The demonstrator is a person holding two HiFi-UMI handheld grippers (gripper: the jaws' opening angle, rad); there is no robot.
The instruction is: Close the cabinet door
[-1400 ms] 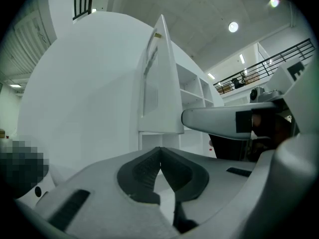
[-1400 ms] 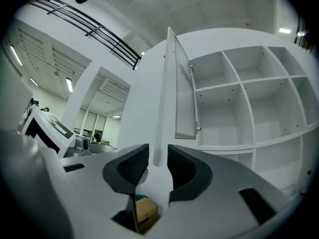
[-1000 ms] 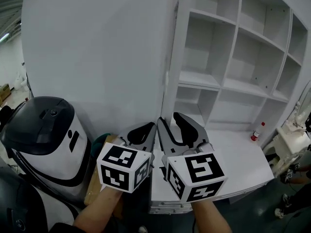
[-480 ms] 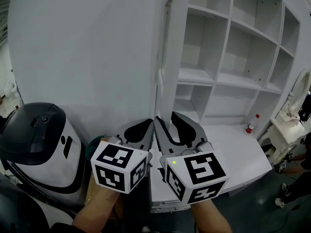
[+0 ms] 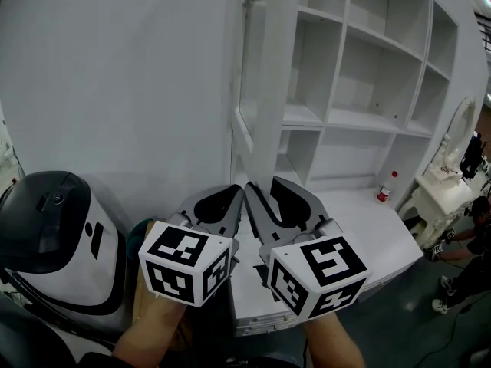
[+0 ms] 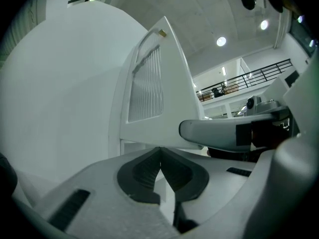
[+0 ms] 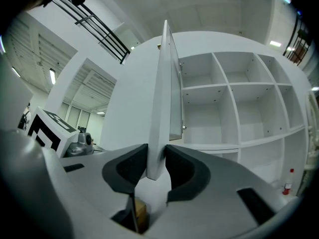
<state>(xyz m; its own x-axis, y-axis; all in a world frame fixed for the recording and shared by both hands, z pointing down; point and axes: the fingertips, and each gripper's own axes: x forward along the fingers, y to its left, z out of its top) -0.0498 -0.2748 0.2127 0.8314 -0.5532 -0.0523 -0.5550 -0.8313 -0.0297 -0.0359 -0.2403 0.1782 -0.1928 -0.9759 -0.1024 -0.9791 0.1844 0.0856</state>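
Observation:
The white cabinet door (image 5: 244,83) stands open and edge-on in front of the shelves (image 5: 360,75). In the right gripper view its lower front edge (image 7: 160,108) stands between the jaws. My right gripper (image 5: 263,190) (image 7: 157,156) has just been closing, and both pads now touch that edge. My left gripper (image 5: 234,196) (image 6: 160,151) sits close beside it on the left. It is shut with nothing in it, its tips meeting just below the door's ribbed panel (image 6: 147,83). In the left gripper view a finger of the right gripper (image 6: 219,133) crosses on the right.
A black-and-white domed machine (image 5: 54,228) stands at the left, with a brown board (image 5: 142,297) beside it. A bottle with a red cap (image 5: 386,186) stands on the cabinet's low ledge (image 5: 360,228). White ornate furniture (image 5: 445,182) and a person (image 5: 479,228) are at the far right.
The right gripper's jaws have narrowed onto the door's edge. Both hands have stayed nearly in place. In the head view the cabinet has slid left and appears larger.

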